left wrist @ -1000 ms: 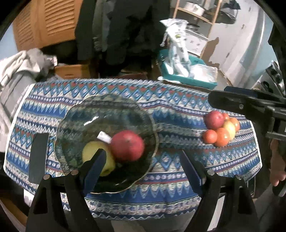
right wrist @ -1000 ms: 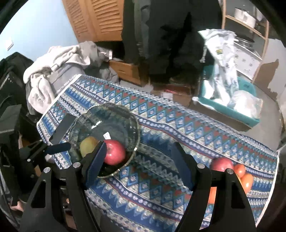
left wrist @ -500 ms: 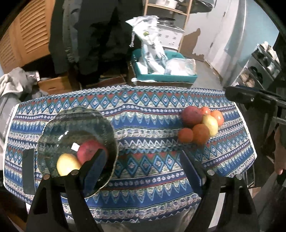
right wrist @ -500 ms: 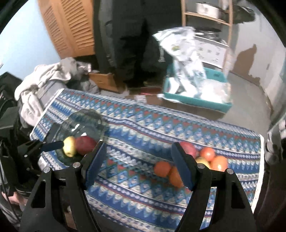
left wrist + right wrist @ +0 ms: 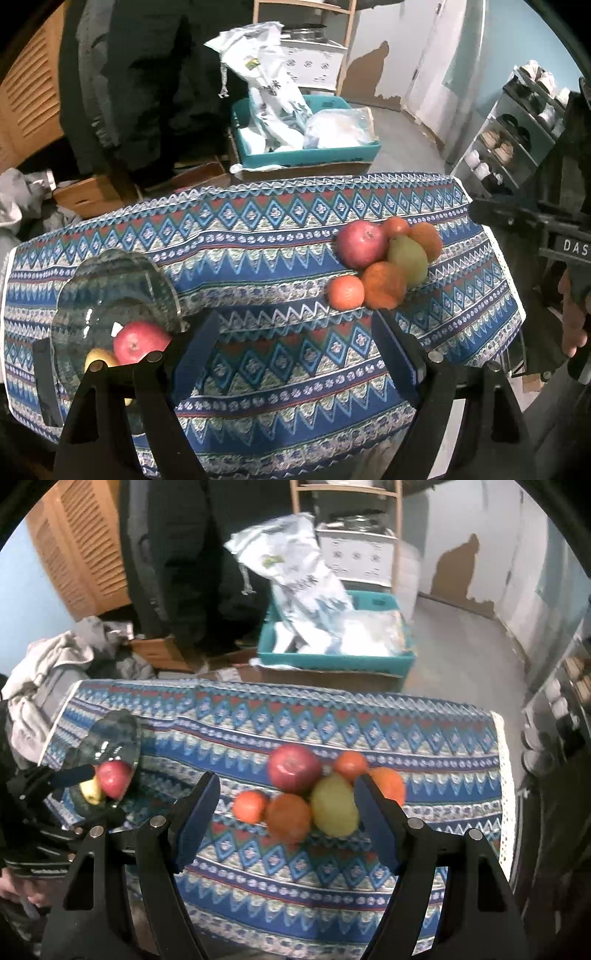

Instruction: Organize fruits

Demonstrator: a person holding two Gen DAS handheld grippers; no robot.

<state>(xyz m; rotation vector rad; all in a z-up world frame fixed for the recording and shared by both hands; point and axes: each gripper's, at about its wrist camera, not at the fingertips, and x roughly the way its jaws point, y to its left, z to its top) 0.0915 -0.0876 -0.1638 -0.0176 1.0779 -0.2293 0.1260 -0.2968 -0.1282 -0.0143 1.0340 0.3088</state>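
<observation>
While your right gripper hangs wide open and empty above the fruit pile, your left gripper gapes empty beside the glass bowl holding a red apple.

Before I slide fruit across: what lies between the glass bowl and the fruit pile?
Only bare patterned tablecloth between glass bowl and fruit pile, clearest in the left wrist view.

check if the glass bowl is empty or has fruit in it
Not empty: the glass bowl holds a red apple and a yellow fruit. The rest of the fruit sits out on the tablecloth.
</observation>
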